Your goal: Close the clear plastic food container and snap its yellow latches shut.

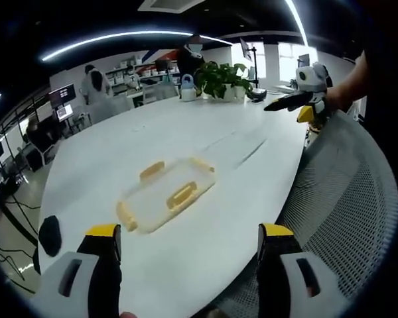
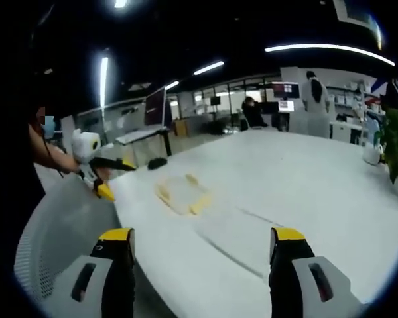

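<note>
The clear plastic food container (image 1: 167,195) lies flat on the white table (image 1: 119,146), with yellow latches (image 1: 182,196) sticking out at its sides and ends. Whether its lid is seated I cannot tell. My left gripper (image 1: 190,237) is held back from it over the near table edge, jaws wide apart and empty. The right gripper (image 1: 298,106) hovers far right, beyond the table rim. In the right gripper view the container (image 2: 182,192) sits well ahead of my right gripper (image 2: 202,240), which is open with nothing between its jaws. The left gripper (image 2: 105,173) hangs at the left in a person's hand.
A grey mesh chair back (image 1: 345,199) curves along the table's near edge. A potted plant (image 1: 220,78) and a small jug (image 1: 188,87) stand at the far end. A dark mouse-like object (image 2: 157,162) lies near the edge. People and monitors are in the background.
</note>
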Available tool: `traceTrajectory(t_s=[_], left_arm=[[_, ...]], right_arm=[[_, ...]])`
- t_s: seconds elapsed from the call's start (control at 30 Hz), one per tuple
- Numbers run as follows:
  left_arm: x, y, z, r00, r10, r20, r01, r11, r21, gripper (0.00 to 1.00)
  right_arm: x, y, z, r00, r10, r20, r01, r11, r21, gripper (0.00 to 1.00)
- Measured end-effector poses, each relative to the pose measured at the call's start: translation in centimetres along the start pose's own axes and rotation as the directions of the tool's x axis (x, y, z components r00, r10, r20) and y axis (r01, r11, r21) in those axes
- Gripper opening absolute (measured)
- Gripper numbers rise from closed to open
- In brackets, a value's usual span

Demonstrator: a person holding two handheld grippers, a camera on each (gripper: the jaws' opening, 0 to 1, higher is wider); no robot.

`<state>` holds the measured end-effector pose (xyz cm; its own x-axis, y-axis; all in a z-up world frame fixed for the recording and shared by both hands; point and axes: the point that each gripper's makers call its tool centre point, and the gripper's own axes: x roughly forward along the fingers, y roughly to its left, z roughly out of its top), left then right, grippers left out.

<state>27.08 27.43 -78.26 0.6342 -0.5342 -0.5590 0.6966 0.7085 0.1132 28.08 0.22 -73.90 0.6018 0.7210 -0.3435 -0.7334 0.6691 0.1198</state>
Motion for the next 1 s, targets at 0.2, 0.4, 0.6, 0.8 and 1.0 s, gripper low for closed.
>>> traceTrajectory(t_s=[0.2, 0.4, 0.6, 0.8, 1.0], left_arm=[[0.0, 0.2, 0.1, 1.0, -0.01, -0.002, 0.01, 1.0, -0.001, 0.85], [-0.1, 0.5, 0.3, 1.0, -0.009, 0.004, 0.009, 1.0, -0.006, 0.83], [-0.3, 0.6, 0.0, 1.0, -0.023, -0.004, 0.023, 1.0, -0.004, 0.83], [0.1, 0.8, -0.4, 0.999, -0.048, -0.022, 0.048, 0.999, 0.007, 0.83], [0.6, 1.0, -0.3, 0.996, -0.081, -0.037, 0.081, 0.997, 0.013, 0.83]], right_arm=[[0.5, 0.2, 1.0, 1.0, 0.013, 0.013, -0.013, 1.0, -0.008, 0.83], [1.0, 0.6, 0.8, 1.0, 0.029, -0.003, -0.029, 1.0, -0.002, 0.83], [1.7, 1.2, 1.1, 0.999, 0.052, -0.004, -0.052, 0.998, -0.019, 0.82], [2.5, 1.5, 1.4, 0.998, 0.064, -0.006, -0.064, 0.998, -0.025, 0.82], [3.2, 1.7, 1.7, 0.997, 0.073, -0.007, -0.073, 0.997, -0.03, 0.82]])
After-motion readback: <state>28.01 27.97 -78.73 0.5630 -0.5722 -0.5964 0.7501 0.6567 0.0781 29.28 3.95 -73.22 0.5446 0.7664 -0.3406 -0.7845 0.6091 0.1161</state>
